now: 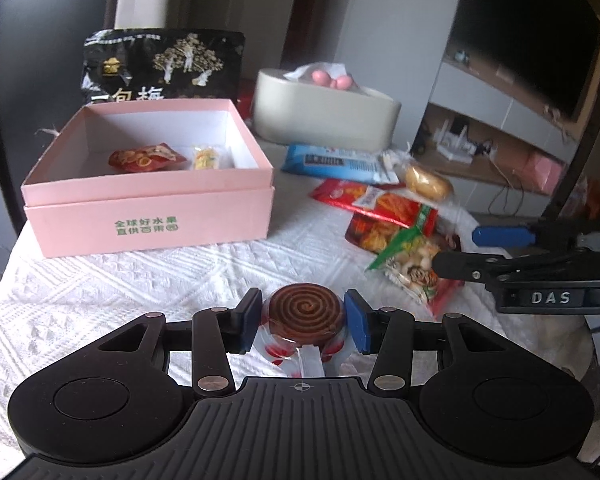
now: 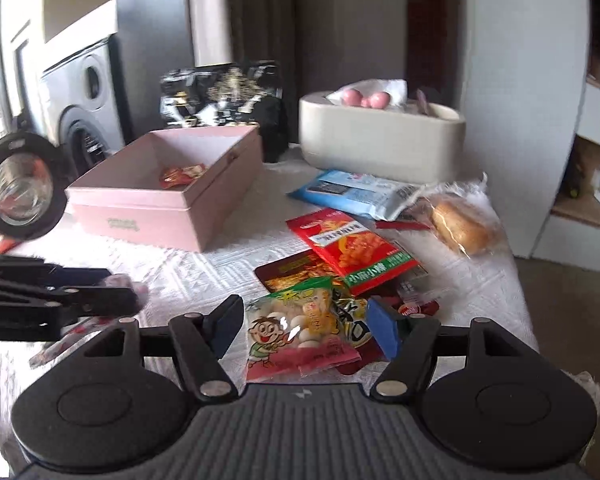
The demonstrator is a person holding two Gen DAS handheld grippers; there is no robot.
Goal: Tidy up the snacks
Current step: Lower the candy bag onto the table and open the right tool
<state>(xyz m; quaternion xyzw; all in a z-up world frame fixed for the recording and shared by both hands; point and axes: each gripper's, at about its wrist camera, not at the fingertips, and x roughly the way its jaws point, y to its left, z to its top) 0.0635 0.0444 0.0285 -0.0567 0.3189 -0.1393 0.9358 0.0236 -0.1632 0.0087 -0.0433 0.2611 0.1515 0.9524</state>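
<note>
My left gripper [image 1: 306, 320] is shut on a round brown spiral snack [image 1: 306, 310] in a clear wrapper, held just above the white cloth. Ahead of it stands an open pink box [image 1: 148, 204] with a red packet [image 1: 144, 158] and a small yellow packet [image 1: 206, 158] inside. My right gripper [image 2: 306, 326] stands open over the snack pile, and a green and red packet with a cartoon face [image 2: 300, 328] lies between its fingers with no pad pressing on it. In the right wrist view the left gripper [image 2: 136, 292] shows blurred at the left.
A red snack packet [image 2: 352, 248], a dark red packet [image 2: 296, 272], a blue packet [image 2: 352, 192] and a wrapped bun [image 2: 460, 224] lie right of the box. Behind stand a beige tissue box [image 2: 380, 140] and a black bag [image 2: 220, 96]. The table edge drops off at the right.
</note>
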